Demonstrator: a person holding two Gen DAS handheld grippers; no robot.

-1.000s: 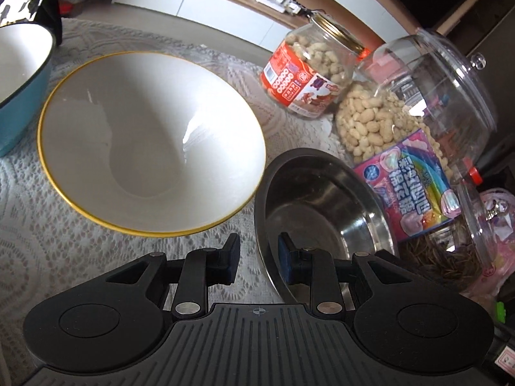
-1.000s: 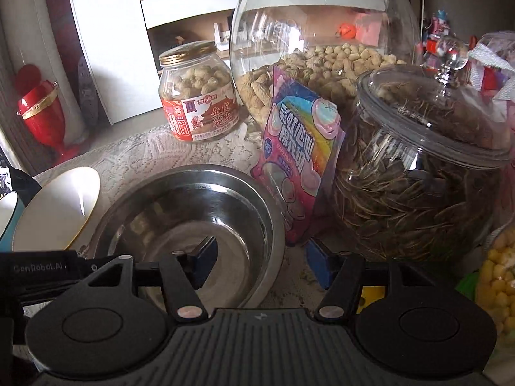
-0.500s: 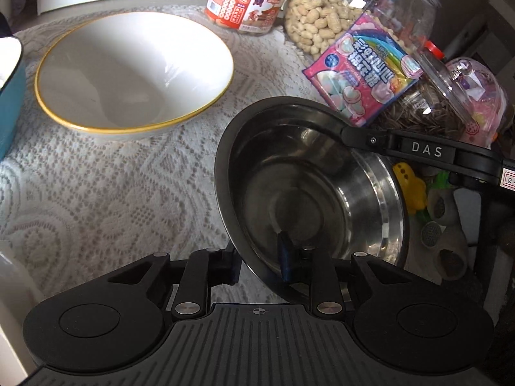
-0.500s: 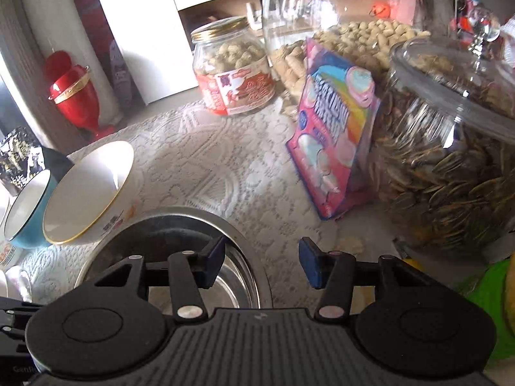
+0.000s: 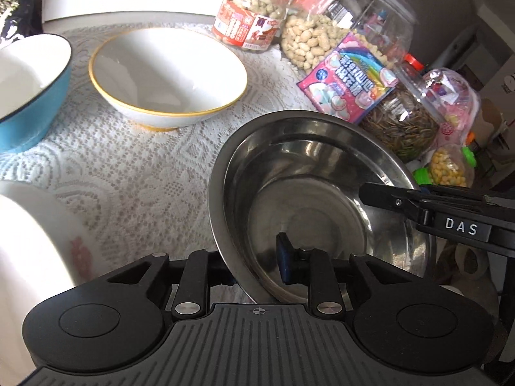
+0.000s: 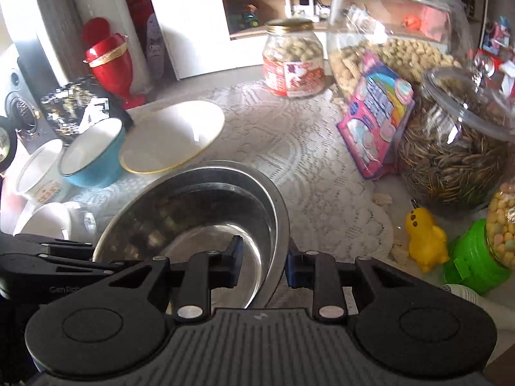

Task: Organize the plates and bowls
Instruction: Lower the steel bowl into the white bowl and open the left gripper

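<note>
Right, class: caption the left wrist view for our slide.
Both grippers, left gripper and right gripper, grip the steel bowl by opposite rims.

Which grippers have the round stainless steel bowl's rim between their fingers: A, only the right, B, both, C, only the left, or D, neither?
B: the left gripper straddles one side of the round stainless steel bowl rim, and the right gripper straddles the opposite side.

Left wrist view close over steel bowl (image 5: 309, 193), facing jars, right wrist view close over its opposite rim, both sharing bowl (image 6: 193, 212) and table.
</note>
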